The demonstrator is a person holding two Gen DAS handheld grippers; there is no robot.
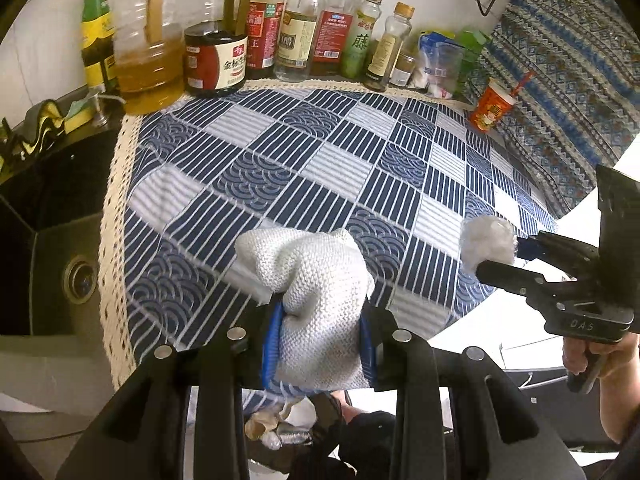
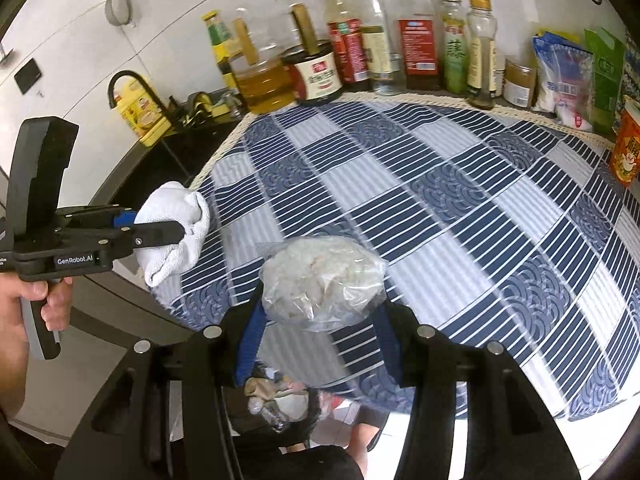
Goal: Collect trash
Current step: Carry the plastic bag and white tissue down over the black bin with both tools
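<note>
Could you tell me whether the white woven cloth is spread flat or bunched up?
Bunched up: the white woven cloth is crumpled into a lump, clamped in the left gripper.

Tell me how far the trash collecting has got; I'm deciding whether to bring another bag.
Done: the blue checked tablecloth shows no loose litter, only bottles along the wall. In hand: the left gripper clamps a white cloth, and the right gripper clamps a clear bag of crumpled waste. Left: dropping the bag into the bin below, which already holds trash.
</note>
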